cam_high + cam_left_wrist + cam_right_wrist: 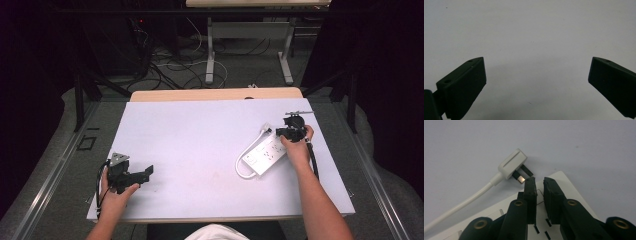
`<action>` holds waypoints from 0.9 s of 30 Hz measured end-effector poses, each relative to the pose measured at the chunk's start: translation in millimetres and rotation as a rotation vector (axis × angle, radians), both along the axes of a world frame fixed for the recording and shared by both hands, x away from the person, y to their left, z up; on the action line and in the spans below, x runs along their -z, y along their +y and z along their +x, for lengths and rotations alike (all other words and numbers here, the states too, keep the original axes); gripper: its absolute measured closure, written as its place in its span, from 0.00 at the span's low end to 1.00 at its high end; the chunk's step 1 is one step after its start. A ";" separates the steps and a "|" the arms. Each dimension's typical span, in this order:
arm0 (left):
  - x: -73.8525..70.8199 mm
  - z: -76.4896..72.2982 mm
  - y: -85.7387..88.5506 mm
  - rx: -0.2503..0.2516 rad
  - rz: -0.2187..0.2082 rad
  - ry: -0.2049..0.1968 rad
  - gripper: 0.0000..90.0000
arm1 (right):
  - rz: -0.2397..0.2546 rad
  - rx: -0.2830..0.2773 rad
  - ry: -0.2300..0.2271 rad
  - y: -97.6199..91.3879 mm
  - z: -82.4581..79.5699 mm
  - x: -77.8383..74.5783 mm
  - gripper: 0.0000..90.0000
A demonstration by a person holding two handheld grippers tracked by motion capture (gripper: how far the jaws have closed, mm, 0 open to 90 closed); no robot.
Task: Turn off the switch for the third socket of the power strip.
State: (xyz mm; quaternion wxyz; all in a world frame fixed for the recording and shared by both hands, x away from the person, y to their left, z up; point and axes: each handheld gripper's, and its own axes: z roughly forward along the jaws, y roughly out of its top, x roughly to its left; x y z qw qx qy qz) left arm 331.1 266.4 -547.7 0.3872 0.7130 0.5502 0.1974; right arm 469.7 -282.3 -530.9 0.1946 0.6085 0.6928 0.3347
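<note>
High view: white table [200,150], wood strip along its far edge. Left tongs [142,174] held in the left hand [116,192] near the table's near-left corner, jaws pointing right over bare surface. Wide open room across the middle of the table, from the left tongs to the power strip. Power strip [265,154] lies diagonally on the right half, its white cord [241,170] looping round its near end. Right tongs [289,132] in the right hand [297,147] sit over the strip's far end, close to the right edge of the table but still inside it. Plug [265,130] lies just beyond the strip's far end, on the table. Floor beyond the table carries cables and the legs of another table.

Left gripper view: two black jaws stand wide apart, released, nothing between them. Bare white table ahead on all sides.

Right gripper view: jaws nearly together, a narrow gap between the tips, gripping nothing. They hang over the strip's far corner [564,180], socket slots visible below them. The plug [514,163] lies on the table just past the left jaw tip, pins [522,176] pointing toward the strip, close to the jaw; whether they touch I cannot tell. Its cord [461,205] runs off to the lower left. Open table beyond the strip.
</note>
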 end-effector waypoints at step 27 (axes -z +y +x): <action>-1.2 -2.4 1.8 -0.003 -0.006 -0.011 0.02 | 0.022 -0.075 -0.090 8.1 -6.7 -13.5 0.43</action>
